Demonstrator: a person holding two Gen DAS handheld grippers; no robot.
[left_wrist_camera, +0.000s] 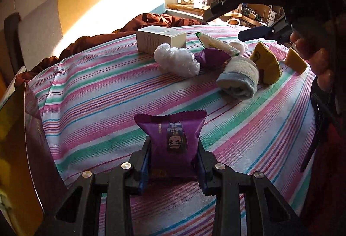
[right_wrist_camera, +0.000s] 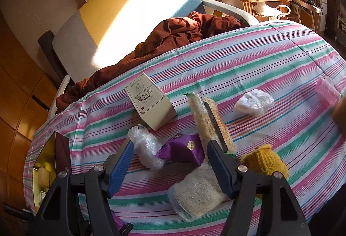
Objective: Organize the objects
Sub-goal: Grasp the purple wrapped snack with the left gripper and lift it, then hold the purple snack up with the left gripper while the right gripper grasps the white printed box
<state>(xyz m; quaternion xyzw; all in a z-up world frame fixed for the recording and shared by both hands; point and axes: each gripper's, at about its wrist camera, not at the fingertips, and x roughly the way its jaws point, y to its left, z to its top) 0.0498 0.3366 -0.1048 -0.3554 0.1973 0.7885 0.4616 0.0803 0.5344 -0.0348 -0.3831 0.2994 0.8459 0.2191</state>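
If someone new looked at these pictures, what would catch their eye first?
Probably the shiny purple snack packet clamped in the left tool above the pink-and-green striped bedsheet. Next, the open right tool hovering over a cluttered pile: a second purple packet, a rolled white towel and a cream cardboard box.

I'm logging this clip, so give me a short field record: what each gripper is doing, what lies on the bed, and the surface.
left gripper: shut on purple snack packet
right gripper: open, above second purple packet
nearby: rolled sock, yellow sock, white box, cracker pack, plastic wad
surface: striped sheet
left edge: open dark box
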